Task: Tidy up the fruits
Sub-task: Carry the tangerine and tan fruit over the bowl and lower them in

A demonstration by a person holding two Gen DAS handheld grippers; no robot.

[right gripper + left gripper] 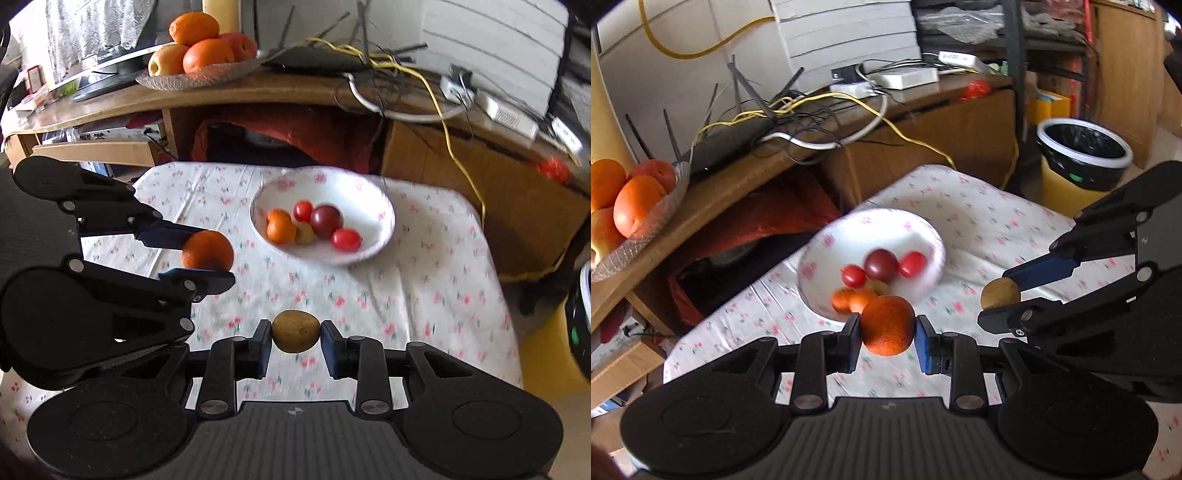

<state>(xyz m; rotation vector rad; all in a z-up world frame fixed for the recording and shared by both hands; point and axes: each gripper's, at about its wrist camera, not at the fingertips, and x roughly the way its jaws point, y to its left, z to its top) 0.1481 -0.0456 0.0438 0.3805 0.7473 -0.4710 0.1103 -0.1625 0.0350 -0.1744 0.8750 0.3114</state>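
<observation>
My left gripper [887, 329] is shut on a small orange [887, 325], held above the flowered tablecloth [979, 221]; the same gripper [207, 256] and orange [207, 250] show at the left of the right wrist view. My right gripper [296, 334] is shut on a small brown-yellow round fruit [296, 331], also seen in the left wrist view as a brown fruit [1000, 293] between the right gripper's fingers [1039, 267]. A white flowered bowl [373, 195] on the table holds red tomatoes, a dark plum and small oranges. The bowl [827, 251] lies just beyond the held orange.
A glass dish [177, 79] piled with large oranges and apples sits on the wooden desk [277, 88] behind the table. Tangled cables and a router [775, 122] lie on the desk. A yellow bin with a black liner [1082, 155] stands beside the table's far corner.
</observation>
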